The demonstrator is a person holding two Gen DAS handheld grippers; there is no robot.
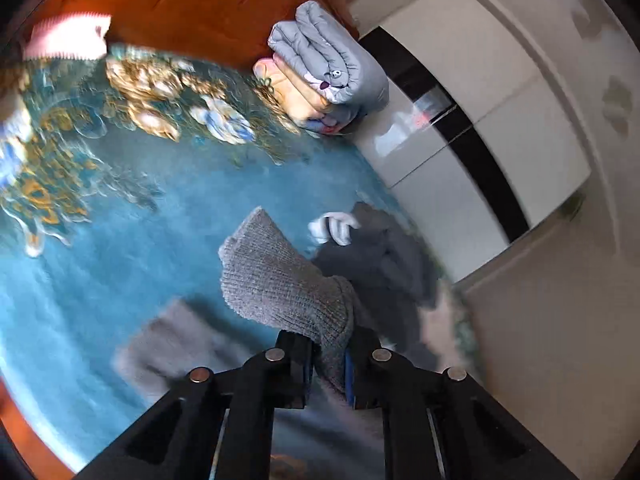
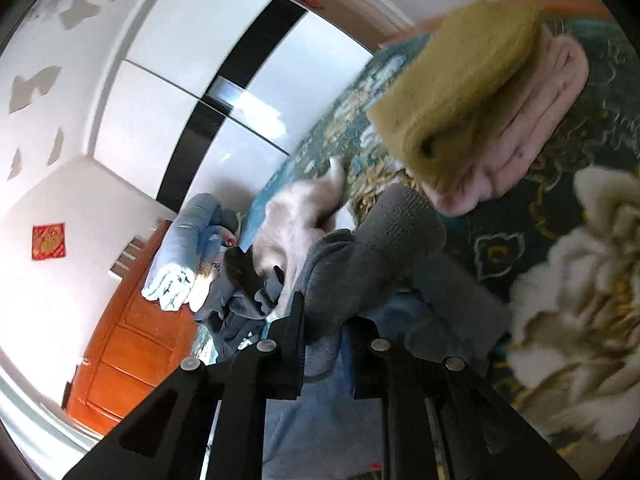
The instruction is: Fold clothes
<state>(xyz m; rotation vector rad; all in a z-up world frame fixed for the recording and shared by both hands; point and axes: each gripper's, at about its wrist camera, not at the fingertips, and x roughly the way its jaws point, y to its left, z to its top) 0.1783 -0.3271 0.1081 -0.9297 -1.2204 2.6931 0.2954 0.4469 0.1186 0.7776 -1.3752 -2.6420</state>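
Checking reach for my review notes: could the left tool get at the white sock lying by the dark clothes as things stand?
Probably not yet. The left tool is shut on a grey knit sleeve, which hangs between it and the white sock; it would have to let go first.

Grey ribbed-knit garment bunched and lifted above the blue bedspread, darker grey clothes heaped just beyond

Folded stack probably lies behind sweater.

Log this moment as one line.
left hand-held gripper: shut on grey sweater | right hand-held gripper: shut on sweater | bed: below
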